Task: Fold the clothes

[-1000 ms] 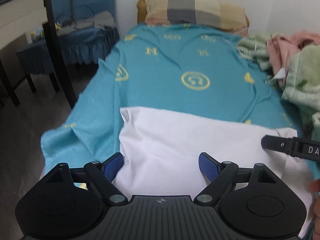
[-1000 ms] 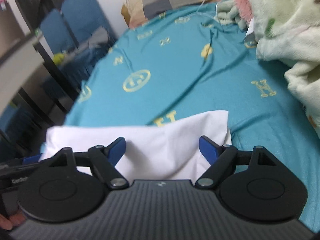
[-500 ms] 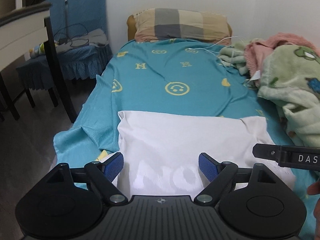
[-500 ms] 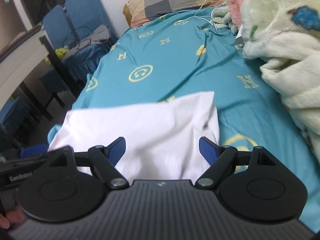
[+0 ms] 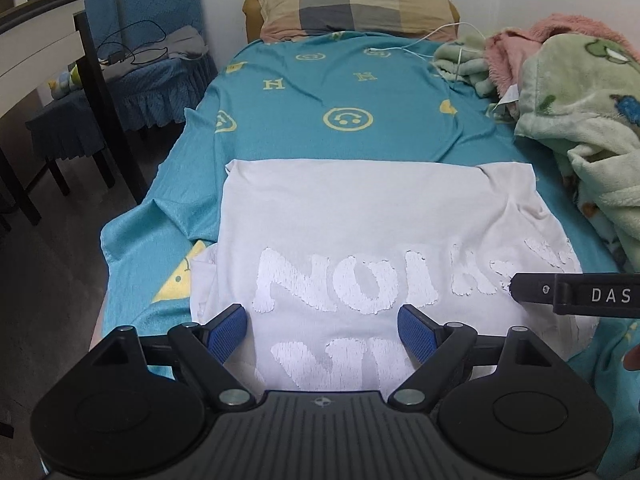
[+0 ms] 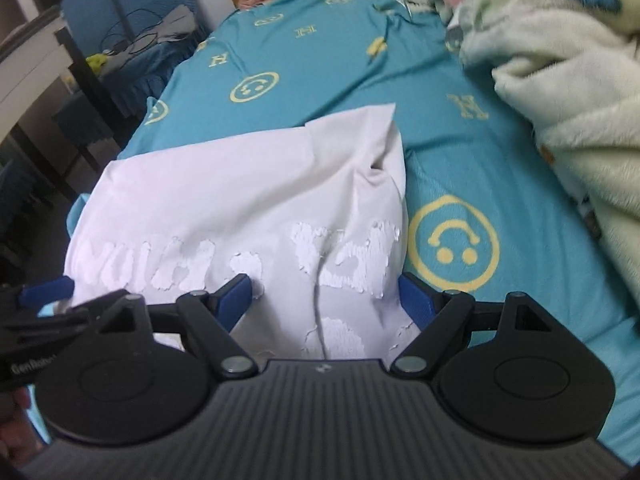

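A white T-shirt (image 5: 360,224) with raised white lettering lies spread on the teal bed sheet (image 5: 340,88). It also shows in the right wrist view (image 6: 240,208), with its far right corner rumpled. My left gripper (image 5: 322,330) is open above the shirt's near left part. My right gripper (image 6: 326,296) is open above the shirt's near right edge. The right gripper's finger (image 5: 576,294) shows at the right of the left wrist view. The left gripper's blue fingertip (image 6: 44,292) shows at the left of the right wrist view.
A checked pillow (image 5: 352,4) lies at the bed's head. Fleece blankets (image 5: 584,92) are piled along the right side, with a white cable (image 5: 436,36) near them. Blue-covered chairs (image 5: 132,60) and a dark-legged table (image 5: 52,60) stand left of the bed.
Both grippers have pulled back and lifted away from the shirt. More of the shirt shows now, with its lettering, lying flat on the sheet.
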